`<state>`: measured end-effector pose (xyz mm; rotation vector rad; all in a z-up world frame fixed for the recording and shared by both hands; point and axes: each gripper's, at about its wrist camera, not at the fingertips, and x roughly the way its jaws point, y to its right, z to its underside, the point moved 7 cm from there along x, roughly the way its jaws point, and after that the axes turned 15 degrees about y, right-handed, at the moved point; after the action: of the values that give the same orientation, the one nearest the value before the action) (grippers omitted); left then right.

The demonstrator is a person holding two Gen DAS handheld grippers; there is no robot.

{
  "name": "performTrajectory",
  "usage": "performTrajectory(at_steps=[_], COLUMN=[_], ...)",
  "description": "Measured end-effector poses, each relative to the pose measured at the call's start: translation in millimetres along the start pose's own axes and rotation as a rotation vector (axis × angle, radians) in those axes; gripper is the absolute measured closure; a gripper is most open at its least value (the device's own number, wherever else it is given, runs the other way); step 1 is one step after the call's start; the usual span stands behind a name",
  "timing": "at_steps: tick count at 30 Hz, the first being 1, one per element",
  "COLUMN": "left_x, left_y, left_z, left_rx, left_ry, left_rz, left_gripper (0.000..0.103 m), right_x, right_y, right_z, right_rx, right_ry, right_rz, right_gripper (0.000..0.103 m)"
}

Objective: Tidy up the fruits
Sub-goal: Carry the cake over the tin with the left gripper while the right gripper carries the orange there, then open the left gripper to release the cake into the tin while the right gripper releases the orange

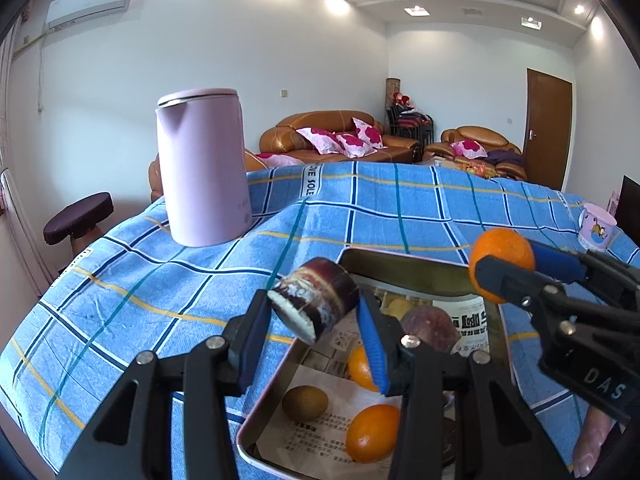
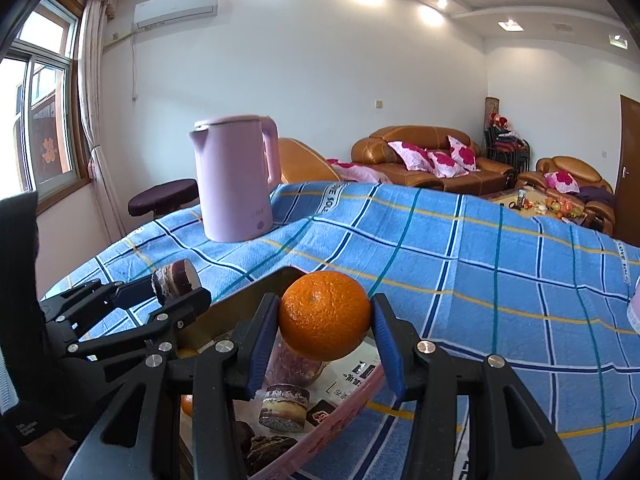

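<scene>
A: From the left wrist view, what is the left gripper [image 1: 316, 320] doing?

B: Its blue pads pinch a short purple sugarcane piece [image 1: 314, 300], tilted, with the pale cut end facing down and toward the camera. The piece hangs above the near left edge of the metal tray [image 1: 404, 266].

A: And inside the tray?

B: Below and right of the fingers, on newspaper, lie a kiwi [image 1: 306, 402], an orange [image 1: 372, 434], a second orange [image 1: 360, 368] partly hidden behind the right pad, and a purplish round fruit [image 1: 430, 330]. Off to the right, the right gripper [image 1: 508, 268] clamps a held orange [image 1: 502, 258] over the tray's far right side.

A: Anything beyond the fingers?

B: A pink kettle [image 1: 204, 168] stands ahead and left on the blue checked cloth [image 1: 160, 280].

A: Now the right wrist view.

B: The right gripper [image 2: 325, 320] squeezes the held orange [image 2: 324, 314] between both pads, above the tray [image 2: 344, 412]. Under it sit the purplish fruit [image 2: 296, 364] and another sugarcane piece [image 2: 284, 406]. To the left, the left gripper [image 2: 176, 294] grips its sugarcane piece [image 2: 176, 282], apart from the orange. The kettle [image 2: 236, 178] stands ahead and left.
</scene>
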<state>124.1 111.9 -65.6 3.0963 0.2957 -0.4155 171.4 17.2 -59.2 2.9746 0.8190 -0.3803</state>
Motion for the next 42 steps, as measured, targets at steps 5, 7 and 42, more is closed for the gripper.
performTrajectory(at_steps=[5,7,42], left_x=[5.2,7.0,-7.2], left_y=[-1.4,-2.9,-8.2], left_z=[6.8,9.2,5.2], left_rx=[0.000,0.001,-0.022], left_ry=[-0.027,-0.035,-0.017], left_rz=[0.004,0.001,-0.010], left_gripper=[0.057,0.057,0.027], right_x=[8.8,12.2,-9.2], right_y=[0.3,-0.2,11.4], right_z=[12.9,18.2,16.4], right_rx=[0.006,0.004,0.031], right_ry=[-0.043,-0.058,-0.057], right_rz=[0.000,0.002,0.035], right_gripper=[0.054,0.054,0.045])
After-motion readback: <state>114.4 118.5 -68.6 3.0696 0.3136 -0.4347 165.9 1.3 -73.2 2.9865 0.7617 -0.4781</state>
